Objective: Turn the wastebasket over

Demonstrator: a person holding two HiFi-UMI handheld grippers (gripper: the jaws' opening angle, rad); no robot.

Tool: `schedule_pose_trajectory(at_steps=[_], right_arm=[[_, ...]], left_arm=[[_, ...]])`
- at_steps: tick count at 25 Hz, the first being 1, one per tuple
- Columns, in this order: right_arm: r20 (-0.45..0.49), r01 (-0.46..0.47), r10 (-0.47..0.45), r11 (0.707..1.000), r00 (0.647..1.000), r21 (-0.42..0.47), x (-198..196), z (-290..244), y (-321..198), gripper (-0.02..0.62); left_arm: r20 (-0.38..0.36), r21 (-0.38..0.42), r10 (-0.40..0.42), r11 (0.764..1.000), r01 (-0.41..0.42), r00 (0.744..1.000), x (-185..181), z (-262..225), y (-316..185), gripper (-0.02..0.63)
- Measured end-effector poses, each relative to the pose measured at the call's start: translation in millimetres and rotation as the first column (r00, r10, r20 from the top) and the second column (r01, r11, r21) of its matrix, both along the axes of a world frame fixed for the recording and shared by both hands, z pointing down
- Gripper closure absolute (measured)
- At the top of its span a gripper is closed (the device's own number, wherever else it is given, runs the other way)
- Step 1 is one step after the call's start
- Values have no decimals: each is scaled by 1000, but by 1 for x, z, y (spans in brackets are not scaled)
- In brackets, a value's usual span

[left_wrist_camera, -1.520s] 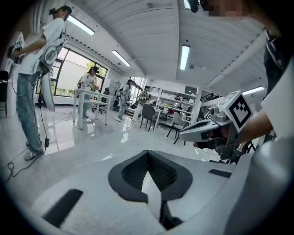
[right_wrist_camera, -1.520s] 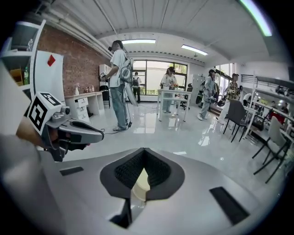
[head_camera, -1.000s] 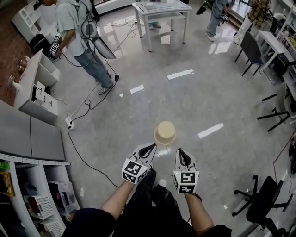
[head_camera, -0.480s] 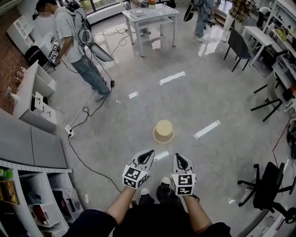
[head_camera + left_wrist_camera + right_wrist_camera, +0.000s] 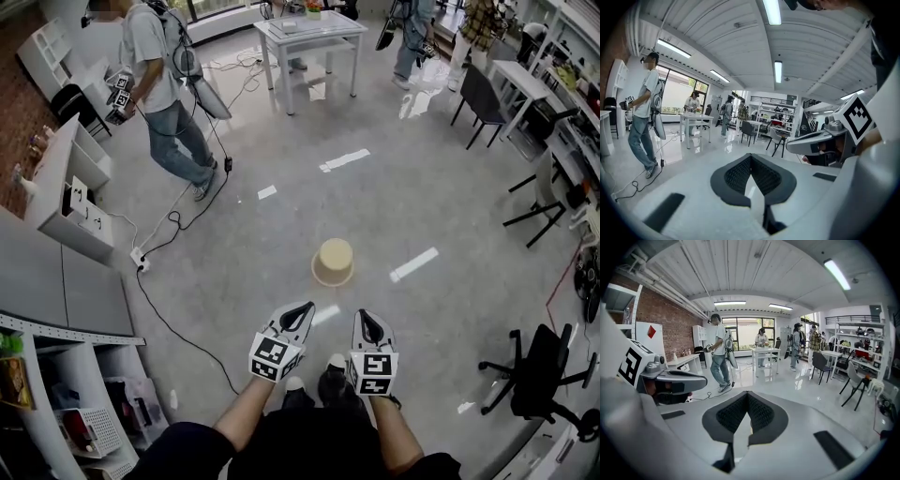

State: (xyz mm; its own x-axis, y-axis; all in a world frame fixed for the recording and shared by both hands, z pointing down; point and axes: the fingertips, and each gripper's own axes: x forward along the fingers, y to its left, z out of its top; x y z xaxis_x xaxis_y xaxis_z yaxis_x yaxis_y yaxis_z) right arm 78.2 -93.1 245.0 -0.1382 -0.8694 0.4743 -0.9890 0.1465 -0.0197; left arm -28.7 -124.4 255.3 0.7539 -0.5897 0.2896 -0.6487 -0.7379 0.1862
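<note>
Head view looks down on the beige wastebasket (image 5: 335,262) standing on the glossy grey floor (image 5: 441,197), its narrower end seemingly up, just beyond both grippers and touching neither. The left gripper (image 5: 302,309) and the right gripper (image 5: 364,317) hang side by side above the person's shoes (image 5: 314,384), tips toward the basket. At far left another person (image 5: 159,84) stands near a white table (image 5: 309,28). Left gripper view has its black pads (image 5: 736,176) pressed together with nothing between them, the other gripper at its right. Right gripper view likewise has its pads (image 5: 731,416) meeting, with nothing gripped.
</note>
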Motion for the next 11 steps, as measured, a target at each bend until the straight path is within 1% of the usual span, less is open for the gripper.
schedule_pose_trajectory(at_steps=[11], right_arm=[[-11, 16, -16, 1000, 1000, -2, -19, 1, 18, 586]], left_arm=[[-4, 11, 18, 1000, -18, 1000, -8, -10, 21, 598]])
